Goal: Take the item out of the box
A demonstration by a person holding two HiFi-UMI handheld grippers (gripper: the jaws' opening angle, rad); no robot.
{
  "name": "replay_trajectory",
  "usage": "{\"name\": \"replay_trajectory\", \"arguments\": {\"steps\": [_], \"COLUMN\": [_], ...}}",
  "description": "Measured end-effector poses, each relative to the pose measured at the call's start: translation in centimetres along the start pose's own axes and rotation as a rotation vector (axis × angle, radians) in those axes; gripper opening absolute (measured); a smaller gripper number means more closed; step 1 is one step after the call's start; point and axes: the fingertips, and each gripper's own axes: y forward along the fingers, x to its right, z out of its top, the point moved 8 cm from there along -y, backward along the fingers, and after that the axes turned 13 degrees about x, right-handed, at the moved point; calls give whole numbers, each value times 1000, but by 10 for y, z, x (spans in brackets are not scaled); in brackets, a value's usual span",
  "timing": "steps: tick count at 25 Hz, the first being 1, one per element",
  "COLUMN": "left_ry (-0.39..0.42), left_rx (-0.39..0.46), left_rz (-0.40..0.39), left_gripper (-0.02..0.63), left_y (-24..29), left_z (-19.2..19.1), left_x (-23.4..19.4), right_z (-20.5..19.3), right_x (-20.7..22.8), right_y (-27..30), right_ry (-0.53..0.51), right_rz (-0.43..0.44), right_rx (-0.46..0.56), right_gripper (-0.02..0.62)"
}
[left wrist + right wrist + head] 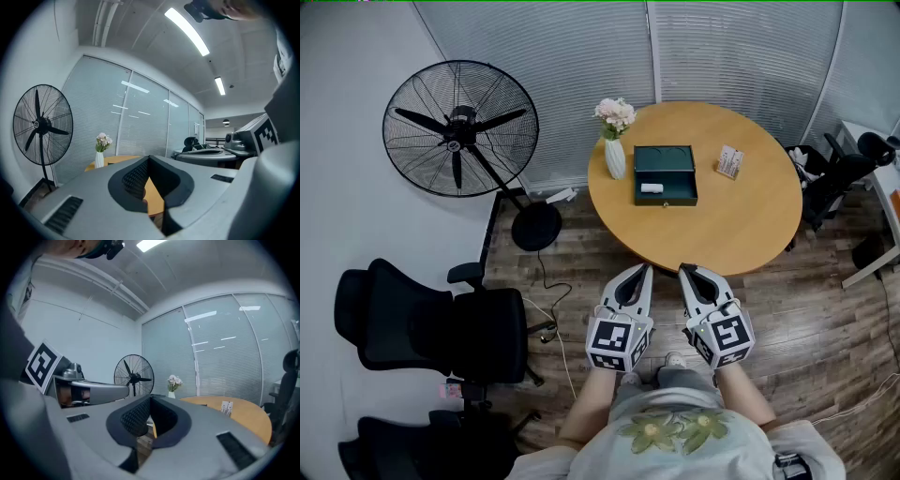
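Box (665, 175) is sitting open mid-table (741, 234) in the head view, white item (652, 188) lying inside. The left gripper (645, 272) and right gripper (684, 272) are hovering near the table's edge. Left gripper view: jaws pressing together, pinching nothing. Right gripper view: same deal.

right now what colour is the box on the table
The box is dark green; the head view shows it best.

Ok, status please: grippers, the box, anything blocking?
Left gripper and right gripper shut, empty, short of table. Box open, white item inside. Vase beside box, not blocking.
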Motion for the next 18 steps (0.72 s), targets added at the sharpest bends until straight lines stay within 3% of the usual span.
{"name": "replay_trajectory", "arguments": {"steps": [18], "left_ry": [-8], "left_rx": [-9], "left_rz": [107], "left_gripper": [3], "left_y": [64], "left_z": [-33], "left_x": [27], "right_z": [-17], "right_x": [88], "right_y": [4], "right_ry": [-40], "right_rz": [113], "right_rx": [-45], "right_gripper": [5]}}
